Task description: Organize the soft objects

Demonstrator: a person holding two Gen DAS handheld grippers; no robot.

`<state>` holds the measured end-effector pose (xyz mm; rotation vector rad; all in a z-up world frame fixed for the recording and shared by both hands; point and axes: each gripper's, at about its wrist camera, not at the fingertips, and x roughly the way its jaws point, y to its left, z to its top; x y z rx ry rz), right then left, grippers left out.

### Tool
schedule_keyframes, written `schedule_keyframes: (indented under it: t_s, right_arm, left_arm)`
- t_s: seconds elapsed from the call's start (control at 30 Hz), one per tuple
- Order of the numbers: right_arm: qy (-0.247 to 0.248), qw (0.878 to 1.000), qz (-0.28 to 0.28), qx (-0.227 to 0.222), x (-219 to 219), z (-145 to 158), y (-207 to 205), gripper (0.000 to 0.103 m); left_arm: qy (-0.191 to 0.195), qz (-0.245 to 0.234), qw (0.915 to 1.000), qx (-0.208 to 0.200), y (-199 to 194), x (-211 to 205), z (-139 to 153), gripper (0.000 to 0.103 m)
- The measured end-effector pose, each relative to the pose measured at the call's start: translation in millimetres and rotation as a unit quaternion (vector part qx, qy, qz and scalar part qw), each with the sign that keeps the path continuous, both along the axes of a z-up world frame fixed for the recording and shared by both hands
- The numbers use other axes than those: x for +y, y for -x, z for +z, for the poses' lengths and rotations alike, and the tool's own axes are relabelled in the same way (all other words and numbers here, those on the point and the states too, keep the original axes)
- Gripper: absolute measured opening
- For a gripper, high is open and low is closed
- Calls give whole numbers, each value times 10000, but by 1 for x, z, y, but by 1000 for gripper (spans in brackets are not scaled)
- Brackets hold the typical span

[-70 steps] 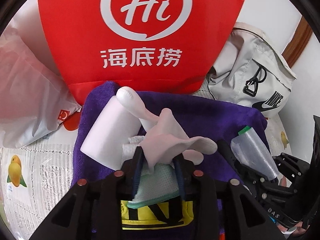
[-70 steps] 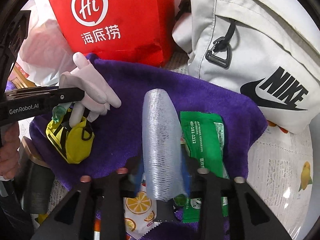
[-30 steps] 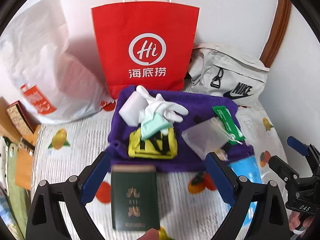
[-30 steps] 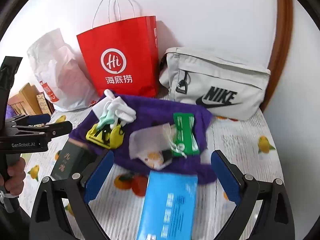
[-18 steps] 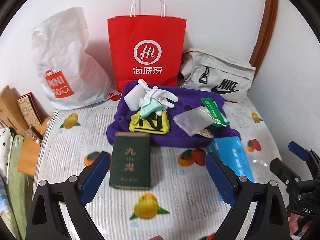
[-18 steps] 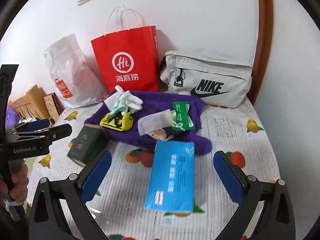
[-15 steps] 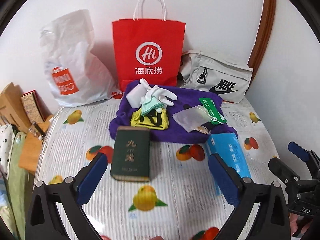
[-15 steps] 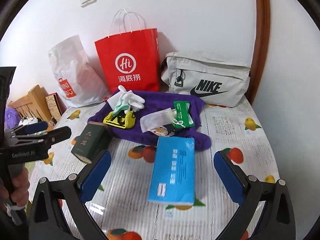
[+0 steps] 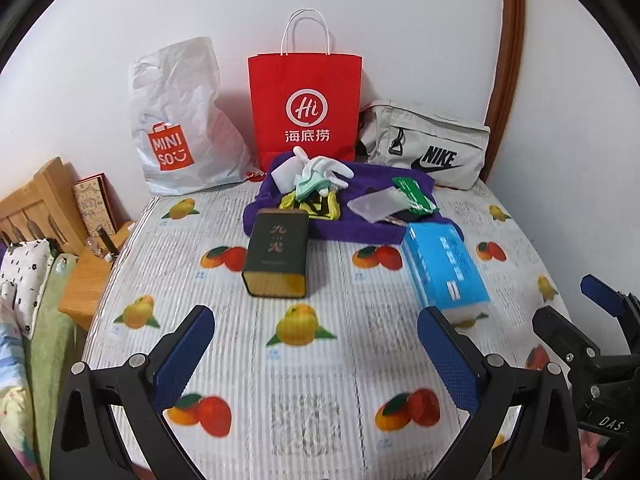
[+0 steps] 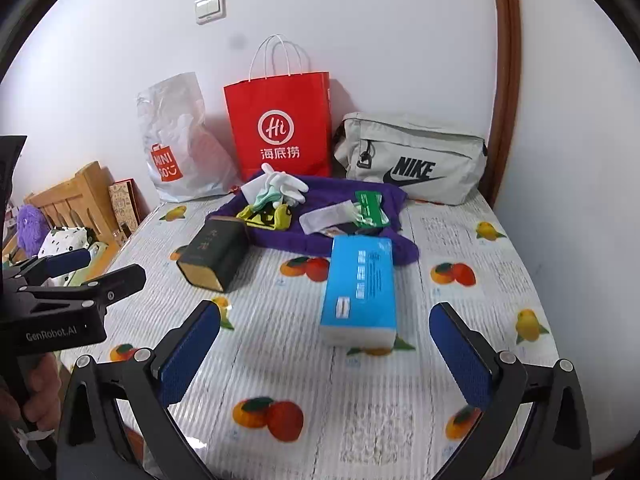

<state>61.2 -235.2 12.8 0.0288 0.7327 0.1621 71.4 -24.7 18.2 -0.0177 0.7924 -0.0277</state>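
A purple towel (image 9: 360,228) lies at the back of the fruit-print cover (image 9: 304,364). On it rest a white glove (image 9: 326,168), a yellow pouch (image 9: 318,205), a clear plastic bag (image 9: 374,205) and a green packet (image 9: 412,191). A dark green box (image 9: 276,252) and a blue tissue pack (image 9: 444,268) lie in front of the towel. My left gripper (image 9: 316,320) stands wide open over bare cover, well short of the box. My right gripper (image 10: 326,314) is also wide open and holds nothing, just short of the tissue pack (image 10: 360,284).
Against the wall stand a red paper bag (image 9: 304,108), a white plastic shopping bag (image 9: 180,128) and a grey sling bag (image 9: 428,148). A wooden headboard (image 9: 36,204) and bedding sit at the left. A hand grips the left tool's handle (image 10: 36,400).
Both grippers let go of the glove and the plastic bag, opened wide and drew back from the towel. The box and the tissue pack have come into view.
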Motion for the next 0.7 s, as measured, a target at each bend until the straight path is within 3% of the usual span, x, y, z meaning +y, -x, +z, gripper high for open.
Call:
schedule_keyframes:
  t_s: [0.27,0.7]
  right_arm:
    - [-88,9999,-100,-83,-9,-4,36,103]
    - [-68,9996,-147,-245,-10,2,58,103]
  left_arm:
    - [20,-47,9999,-97,33,-5,-1,103]
    - [152,-33,9995,-282,57,0,3,103]
